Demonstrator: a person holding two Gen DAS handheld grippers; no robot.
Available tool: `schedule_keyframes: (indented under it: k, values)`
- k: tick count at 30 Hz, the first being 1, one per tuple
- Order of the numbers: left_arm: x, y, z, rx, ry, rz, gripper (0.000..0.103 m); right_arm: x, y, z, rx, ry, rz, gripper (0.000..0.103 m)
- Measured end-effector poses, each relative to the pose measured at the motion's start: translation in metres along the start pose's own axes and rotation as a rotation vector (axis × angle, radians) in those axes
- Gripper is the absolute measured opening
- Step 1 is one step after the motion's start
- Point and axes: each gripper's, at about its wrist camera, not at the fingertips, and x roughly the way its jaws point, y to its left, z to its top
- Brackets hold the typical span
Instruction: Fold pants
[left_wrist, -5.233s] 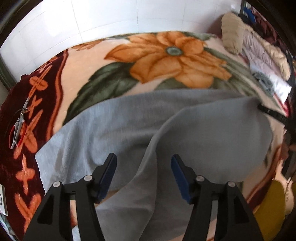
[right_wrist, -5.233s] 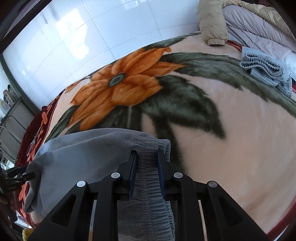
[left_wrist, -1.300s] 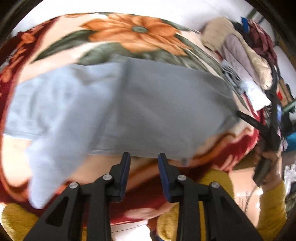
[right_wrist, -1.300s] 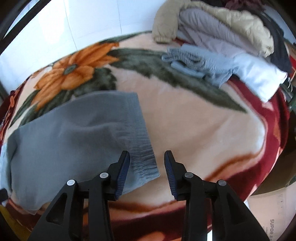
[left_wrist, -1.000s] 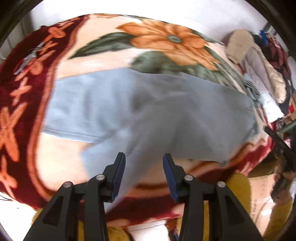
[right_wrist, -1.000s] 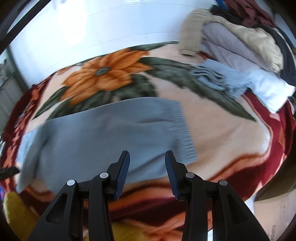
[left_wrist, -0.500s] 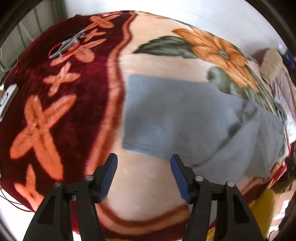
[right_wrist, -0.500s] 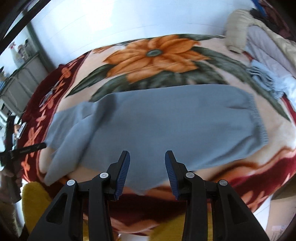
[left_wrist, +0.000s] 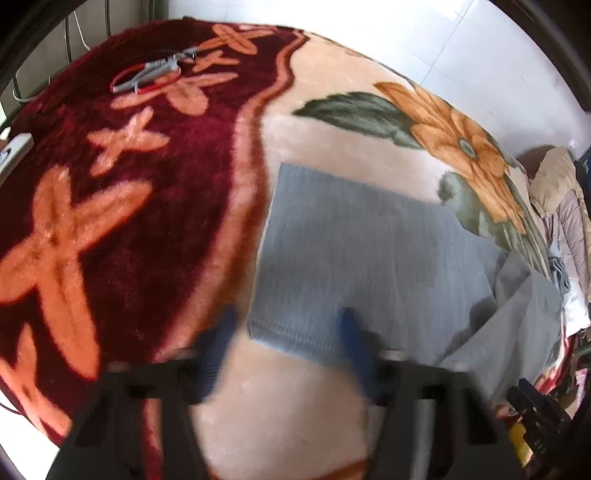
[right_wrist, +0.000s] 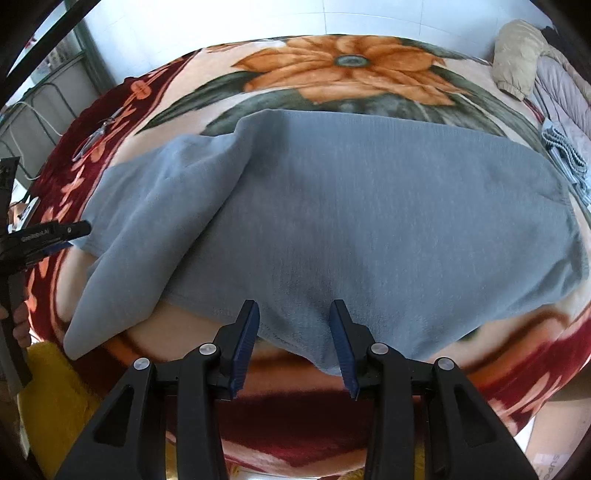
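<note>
Between folds, by the look of it: pants (right_wrist: 369, 206) laid lengthwise on the bed (left_wrist: 295, 398), legs roughly stacked, nothing gripped. Left hand-held gripper (left_wrist: 284, 343) blurred, jaws spread apart, empty, poised just beside the cuff hem (left_wrist: 295, 334). Right hand-held gripper (right_wrist: 293, 332) also agape and empty, hovering over the near edge of the crotch area.

Next move likely calls for pinching the cuff end on the left, a matching hold on the right, then carrying the legs over toward the waistband (right_wrist: 570, 236). Upper leg askew, trailing off toward the bed's edge (right_wrist: 110, 310); probably wants straightening first.

Grey, soft knit, ribbed elastic waist, slight rumples along the leg seam.
</note>
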Motion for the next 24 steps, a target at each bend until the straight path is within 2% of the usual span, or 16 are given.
schedule_keyframes:
  k: [1, 3, 5, 8, 12, 17, 21, 24]
  values:
    - [-0.002, 0.0, 0.0, 0.005, -0.009, 0.027, 0.009, -0.001, 0.001, 0.0, -0.002, -0.003, 0.003, 0.04]
    - [-0.007, 0.004, 0.0, -0.019, -0.031, 0.056, 0.004, -0.004, 0.001, 0.001, 0.0, -0.008, 0.016, 0.04]
    - [-0.011, 0.012, 0.0, -0.035, -0.048, 0.082, 0.003, -0.007, 0.002, 0.001, 0.002, -0.01, 0.037, 0.04]
    - [-0.011, 0.023, 0.001, -0.036, -0.058, 0.164, 0.001, -0.009, 0.007, 0.001, -0.009, -0.013, 0.062, 0.04]
    - [-0.017, 0.032, 0.001, -0.059, -0.031, 0.076, 0.001, -0.014, 0.01, 0.0, -0.009, -0.025, 0.083, 0.04]
    - [-0.035, 0.015, -0.011, 0.023, -0.019, 0.023, 0.007, -0.024, 0.008, -0.003, -0.001, -0.045, 0.097, 0.04]
    - [-0.048, -0.002, -0.023, 0.06, -0.006, -0.045, 0.03, -0.033, 0.004, -0.006, 0.004, -0.061, 0.099, 0.04]
    - [-0.051, -0.015, -0.034, 0.08, 0.012, -0.08, 0.038, -0.037, 0.001, -0.009, 0.005, -0.065, 0.095, 0.04]
